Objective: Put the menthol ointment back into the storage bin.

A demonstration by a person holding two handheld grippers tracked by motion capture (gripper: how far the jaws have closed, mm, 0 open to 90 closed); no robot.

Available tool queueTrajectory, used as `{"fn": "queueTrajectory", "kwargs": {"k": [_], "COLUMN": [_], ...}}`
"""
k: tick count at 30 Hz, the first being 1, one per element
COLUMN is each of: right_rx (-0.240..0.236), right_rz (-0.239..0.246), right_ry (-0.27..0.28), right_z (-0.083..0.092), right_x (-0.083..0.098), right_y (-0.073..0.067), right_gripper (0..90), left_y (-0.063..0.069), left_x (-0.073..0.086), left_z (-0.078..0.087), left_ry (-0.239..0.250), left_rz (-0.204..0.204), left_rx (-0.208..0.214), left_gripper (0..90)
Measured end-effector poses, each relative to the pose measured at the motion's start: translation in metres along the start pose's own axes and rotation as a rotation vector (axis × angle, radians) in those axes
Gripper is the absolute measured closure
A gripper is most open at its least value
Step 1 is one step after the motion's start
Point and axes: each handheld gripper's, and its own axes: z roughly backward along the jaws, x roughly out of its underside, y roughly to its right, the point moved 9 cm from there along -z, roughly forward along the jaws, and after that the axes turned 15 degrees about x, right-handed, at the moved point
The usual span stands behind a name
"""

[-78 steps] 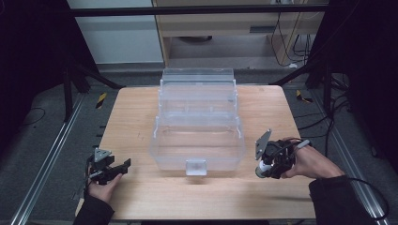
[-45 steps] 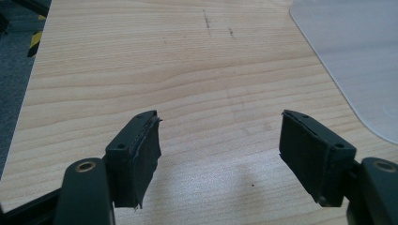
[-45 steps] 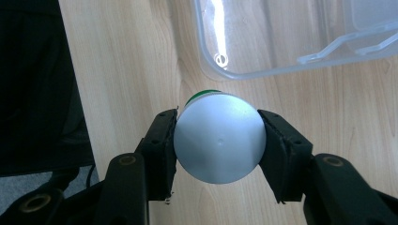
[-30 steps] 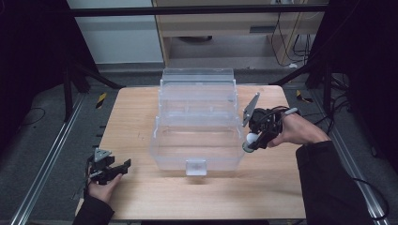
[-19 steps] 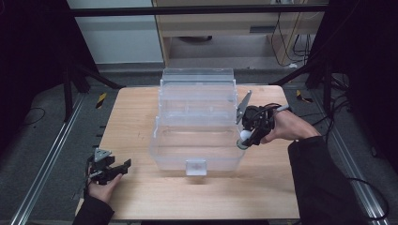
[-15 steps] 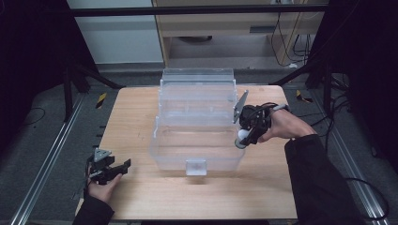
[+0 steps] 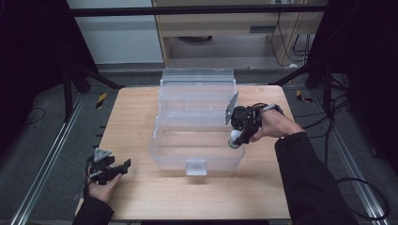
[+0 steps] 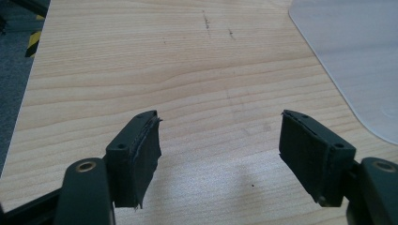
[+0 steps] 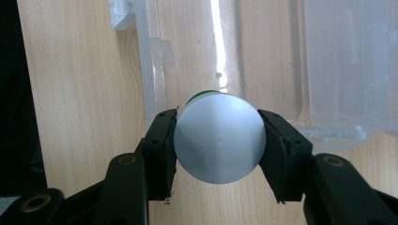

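Dim workshop, light wood tabletop (image 7: 141,117). My left gripper (image 7: 110,169) sits spread wide with nothing in it near the front-left corner. Clear plastic bin (image 7: 197,154) mid-table looks empty to me. My right gripper (image 9: 217,140) is clamped on a silver-ended can (image 9: 218,143), hovering over the bin's right rim. I'd guess next comes lowering it inside, clear of the wall.

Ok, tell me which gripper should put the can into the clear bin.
Right. The right gripper already clamps the silver can and hangs at the right edge of the clear bin. The left gripper is open, holding nothing, over bare table at the near left corner.
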Motion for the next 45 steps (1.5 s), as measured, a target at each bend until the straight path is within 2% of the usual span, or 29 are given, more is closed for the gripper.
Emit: {"fn": "queueTrajectory", "kwargs": {"k": [8, 12, 14, 33, 45], "right_rx": [-0.011, -0.019, -0.021, -0.038, -0.044], "right_rz": [0.019, 0.01, 0.012, 0.007, 0.012], "right_ry": [-0.018, -0.045, -0.042, -0.057, -0.052], "right_z": [-0.016, -0.023, -0.026, -0.042, -0.049], "right_x": [-0.002, 0.001, 0.002, 0.016, 0.015], "right_y": [-0.005, -0.007, -0.007, -0.015, -0.016], "right_gripper": [50.4, 50.4, 50.4, 50.3, 50.3], "left_y": [0.0, 0.0, 0.0, 0.0, -0.001], "left_x": [0.0, 0.0, 0.0, 0.0, 0.0], "left_z": [0.0, 0.001, 0.0, 0.0, 0.001], "left_ry": [0.001, 0.002, 0.001, -0.001, 0.0], "left_rz": [0.0, -0.003, -0.003, -0.005, -0.004], "left_rx": [0.001, 0.001, 0.0, 0.002, 0.0], "left_gripper": [28.7, 28.7, 28.7, 28.7, 28.8]}}
